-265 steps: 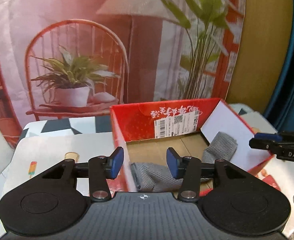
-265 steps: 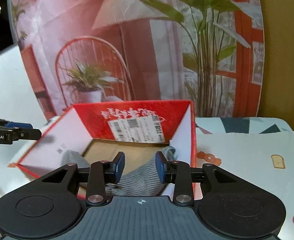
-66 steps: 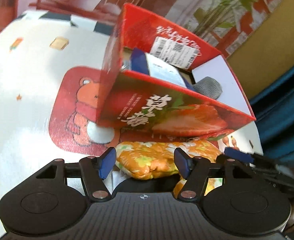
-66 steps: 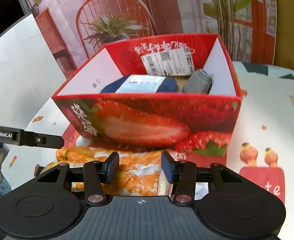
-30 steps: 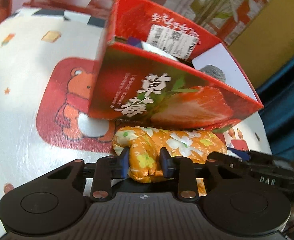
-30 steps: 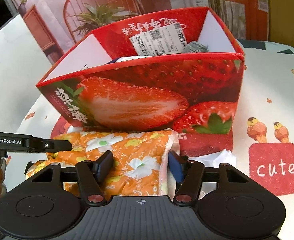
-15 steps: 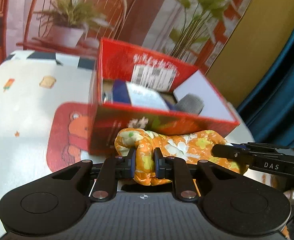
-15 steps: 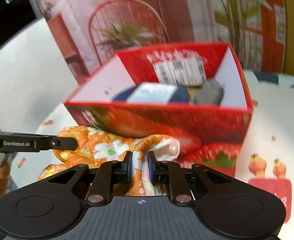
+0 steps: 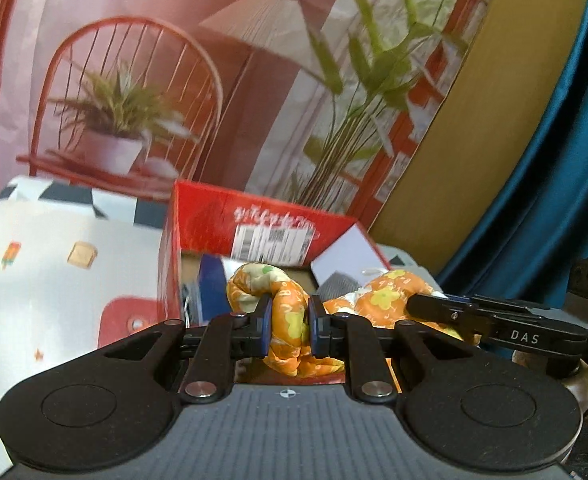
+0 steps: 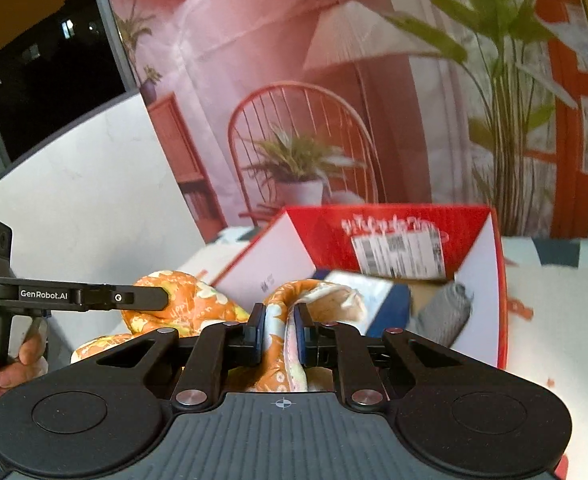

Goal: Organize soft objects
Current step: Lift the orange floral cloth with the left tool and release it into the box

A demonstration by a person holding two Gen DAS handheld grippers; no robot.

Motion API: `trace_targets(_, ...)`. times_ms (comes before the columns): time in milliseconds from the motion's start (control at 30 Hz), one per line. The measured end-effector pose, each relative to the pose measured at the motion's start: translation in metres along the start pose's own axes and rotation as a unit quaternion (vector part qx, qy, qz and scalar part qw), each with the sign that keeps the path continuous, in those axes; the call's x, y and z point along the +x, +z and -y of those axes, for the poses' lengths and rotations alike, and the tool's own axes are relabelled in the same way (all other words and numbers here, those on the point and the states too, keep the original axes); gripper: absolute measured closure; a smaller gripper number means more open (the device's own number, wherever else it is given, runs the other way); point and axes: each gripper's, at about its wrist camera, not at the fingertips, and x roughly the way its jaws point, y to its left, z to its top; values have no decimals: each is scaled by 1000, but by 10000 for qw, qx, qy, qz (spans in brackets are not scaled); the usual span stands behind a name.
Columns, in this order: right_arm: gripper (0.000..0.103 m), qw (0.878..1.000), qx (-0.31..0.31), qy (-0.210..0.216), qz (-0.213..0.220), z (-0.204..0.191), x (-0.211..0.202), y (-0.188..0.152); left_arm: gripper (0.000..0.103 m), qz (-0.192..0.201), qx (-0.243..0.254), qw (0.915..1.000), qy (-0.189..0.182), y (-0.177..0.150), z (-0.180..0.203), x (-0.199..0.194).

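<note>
Left wrist view: a second ago the orange floral cloth (image 9: 288, 316) lay on the table in front of the red strawberry box (image 9: 214, 216), below its printed wall; now it hangs in the air level with the box's open top, so the strawberry picture has dropped out of sight and the backdrop (image 9: 174, 60) with its printed wicker chair and potted plants fills the upper half. The left gripper (image 9: 288, 322) is clamped on a bunched fold of the cloth, blue pads pressing in from both sides. The fabric is thin, quilted-looking and crumpled, orange with yellow and pale green flowers. Inside the cardboard box lie a navy and white packet (image 9: 210, 284) and a grey knit roll (image 9: 336, 286). The right gripper's black finger reaches in from the right over the cloth's other end.

Right wrist view: here too the box (image 10: 490, 280) has sunk lower in the frame than before, its white inner wall and barcode label visible. The right gripper (image 10: 277, 334) is closed on a fold of the cloth (image 10: 278, 312), showing its pale lining. The left gripper (image 10: 150, 298), held by a hand (image 10: 14, 364), grips the far bunch at left.
</note>
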Motion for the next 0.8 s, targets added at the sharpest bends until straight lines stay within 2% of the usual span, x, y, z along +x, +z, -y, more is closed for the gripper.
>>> trace_targets(200,90,9998,-143,-52,103,4,5,15,84,226,294,9993,69,23,5,6)
trace_targets(333,90,9989,-409,-222,79,12,21,30,84,330,713,9964,323,46,9,31)
trace_targets(467,90,9943,-879,-561,-230,24,58,49,85,257,1221,9896,710,66,12,72)
trace_targets(600,90,9855,-1279,-956,-573,33,104,59,85,106,1708,9784,1157,76,15,117)
trace_targets(667,90,9837,-1201,-1059,-814,41,128,61,85,-1,1782,9746,1357,78,13,137)
trace_targets(800,89,9843,-517,-1149,-1234,63,162,59,85,-328,1793,9722,1471,77,0,167)
